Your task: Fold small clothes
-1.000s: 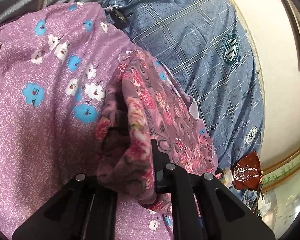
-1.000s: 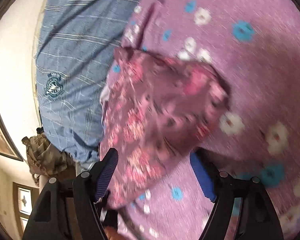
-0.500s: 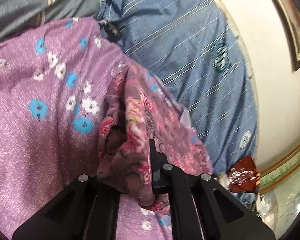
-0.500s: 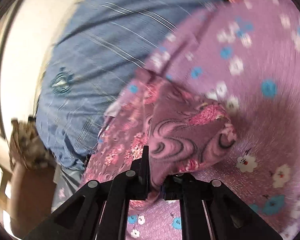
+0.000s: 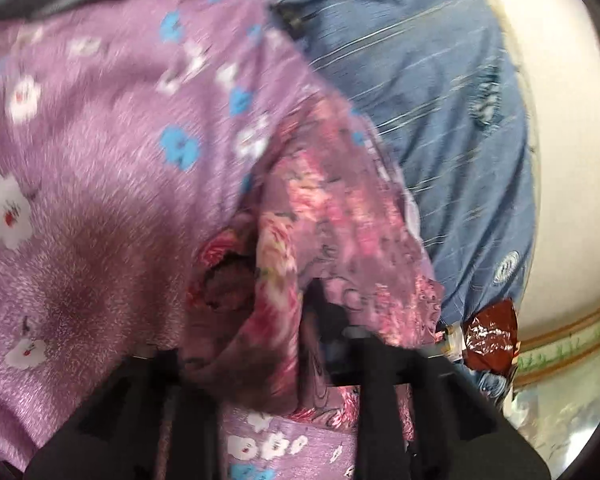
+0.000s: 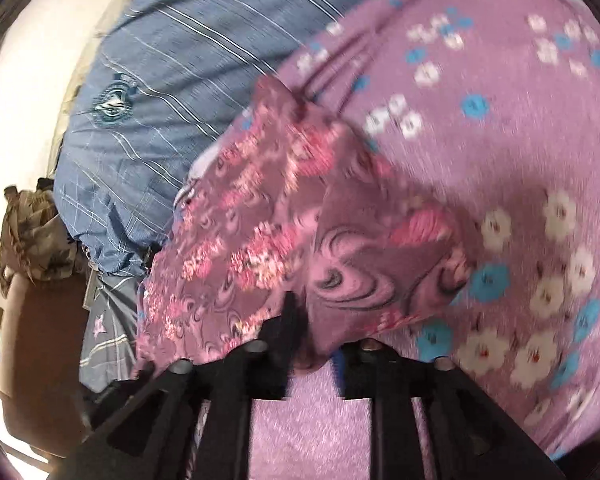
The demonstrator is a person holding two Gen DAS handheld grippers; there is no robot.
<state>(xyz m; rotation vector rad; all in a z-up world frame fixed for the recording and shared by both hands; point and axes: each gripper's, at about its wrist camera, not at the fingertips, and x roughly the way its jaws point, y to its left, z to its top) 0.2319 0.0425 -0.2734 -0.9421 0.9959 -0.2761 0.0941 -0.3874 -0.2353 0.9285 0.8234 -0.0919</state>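
The small flowered garment [image 6: 284,232] lay on the purple spread [image 6: 520,128] near the bed's edge, soft and light, best taken by its hems, while both the left gripper [image 5: 260,360] and the right gripper [image 6: 316,340] had just been opening, cloth draped loosely between their jaws.

Lilac flowered sheet [image 5: 100,168] bears the pink-patterned garment [image 6: 268,240].
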